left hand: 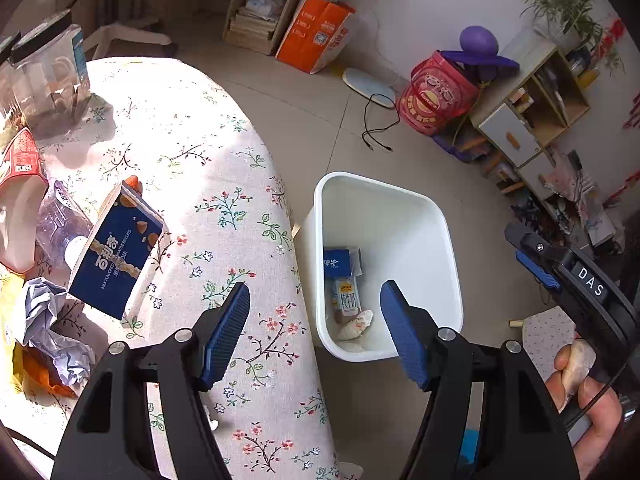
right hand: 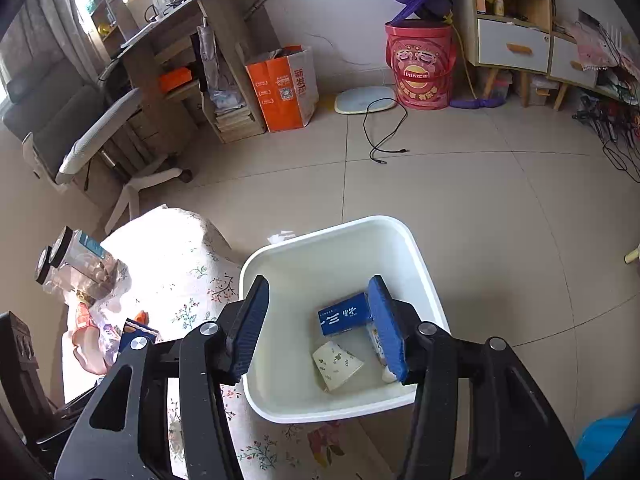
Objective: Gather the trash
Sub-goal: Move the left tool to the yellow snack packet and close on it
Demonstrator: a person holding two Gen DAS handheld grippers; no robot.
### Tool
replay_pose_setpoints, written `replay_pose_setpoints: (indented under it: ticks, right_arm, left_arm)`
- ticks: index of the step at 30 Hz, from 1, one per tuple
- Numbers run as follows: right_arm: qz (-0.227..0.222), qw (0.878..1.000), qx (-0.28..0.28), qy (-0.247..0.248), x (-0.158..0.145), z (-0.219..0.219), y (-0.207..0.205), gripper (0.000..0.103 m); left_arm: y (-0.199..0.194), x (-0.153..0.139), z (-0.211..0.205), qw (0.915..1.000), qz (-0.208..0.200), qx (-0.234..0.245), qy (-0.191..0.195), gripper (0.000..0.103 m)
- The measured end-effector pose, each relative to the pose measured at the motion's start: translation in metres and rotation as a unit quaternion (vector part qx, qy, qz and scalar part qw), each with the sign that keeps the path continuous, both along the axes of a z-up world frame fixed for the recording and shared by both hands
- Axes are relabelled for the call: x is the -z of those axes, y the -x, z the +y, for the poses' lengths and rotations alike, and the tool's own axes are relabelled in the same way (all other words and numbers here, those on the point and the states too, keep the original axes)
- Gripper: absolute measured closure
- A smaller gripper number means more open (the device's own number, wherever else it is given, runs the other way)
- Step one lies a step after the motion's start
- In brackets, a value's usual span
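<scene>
- The left gripper (left hand: 316,332) is seen nearest the lens, its blue pads spread wide apart with nothing between them, straddling the table edge and the bin below.
- The right gripper (right hand: 318,324) is likewise held with its jaws apart and empty, poised directly above the white bin (right hand: 416,252); a paper cup (right hand: 338,365), a blue carton (right hand: 344,316) and other scraps are already lying at the bottom.
- In the left view a milk pouch (left hand: 347,300) and a crumpled tissue (left hand: 358,324) can also be made out in the bin, which stands on the floor just beside the table (left hand: 224,168).
- Further out, to the left of the left gripper, the remaining trash is gathered on the floral cloth: a blue biscuit box (left hand: 116,252), tilted with its long axis running from lower left to upper right, leaning over a crushed plastic bottle (left hand: 60,228).
- A crumpled paper ball (left hand: 48,320) lies just below the box, and a red-and-white wrapper (left hand: 20,184) lies beyond the bottle.
- The coming move is judged to turn on this: the biscuit box lies forward and to the left of the left gripper, well apart from the right one, so the left hand is the nearer; the jaws would need to close across the box's short sides.
- Clear jars (left hand: 48,80) at the far end of the table are probably not trash.
</scene>
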State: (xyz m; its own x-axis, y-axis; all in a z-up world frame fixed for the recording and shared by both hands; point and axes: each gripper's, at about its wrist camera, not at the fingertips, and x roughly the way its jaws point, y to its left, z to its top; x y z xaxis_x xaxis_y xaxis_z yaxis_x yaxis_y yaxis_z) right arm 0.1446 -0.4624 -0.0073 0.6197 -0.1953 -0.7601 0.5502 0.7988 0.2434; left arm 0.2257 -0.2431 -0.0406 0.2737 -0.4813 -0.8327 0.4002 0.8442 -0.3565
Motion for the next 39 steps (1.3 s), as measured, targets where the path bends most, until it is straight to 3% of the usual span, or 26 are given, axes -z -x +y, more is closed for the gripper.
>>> replay_pose_setpoints:
  ticks: [9, 14, 17, 19, 26, 30, 34, 36, 38, 39]
  right_arm:
    - [0.013, 0.999, -0.033, 0.018, -0.001, 0.024, -0.010, 0.052]
    - [0.026, 0.995, -0.089, 0.037, -0.002, 0.063, -0.024, 0.050]
    - [0.035, 0.989, -0.135, 0.049, 0.000, 0.096, -0.034, 0.046]
    - [0.044, 0.983, -0.172, 0.045, 0.005, 0.120, -0.041, 0.046]
    - [0.095, 0.950, -0.291, 0.060, 0.033, 0.205, -0.059, 0.041]
    - [0.125, 0.934, -0.326, 0.076, 0.048, 0.231, -0.060, 0.040]
    - [0.137, 0.929, -0.337, 0.069, 0.056, 0.236, -0.059, 0.038]
    - [0.142, 0.927, -0.342, 0.063, 0.059, 0.236, -0.059, 0.036]
    - [0.154, 0.924, -0.345, 0.059, 0.065, 0.236, -0.059, 0.035]
    - [0.161, 0.923, -0.346, 0.058, 0.069, 0.237, -0.060, 0.035]
  left_arm:
    - [-0.001, -0.019, 0.119, 0.9955, -0.016, -0.061, -0.071, 0.036]
    - [-0.002, -0.006, 0.202, 0.9867, 0.008, -0.131, -0.096, 0.036]
    - [-0.003, 0.012, 0.232, 0.9824, 0.025, -0.152, -0.106, 0.036]
    - [-0.002, 0.024, 0.239, 0.9802, 0.038, -0.155, -0.117, 0.036]
    - [0.004, 0.042, 0.225, 0.9759, 0.002, -0.111, -0.188, 0.036]
    - [-0.001, 0.056, 0.220, 0.9707, 0.001, -0.109, -0.214, 0.037]
    - [-0.004, 0.071, 0.215, 0.9691, 0.011, -0.106, -0.223, 0.037]
    - [-0.005, 0.075, 0.216, 0.9684, 0.013, -0.109, -0.224, 0.047]
    - [-0.007, 0.076, 0.219, 0.9704, 0.021, -0.114, -0.212, 0.076]
    - [-0.007, 0.076, 0.221, 0.9715, 0.023, -0.116, -0.205, 0.081]
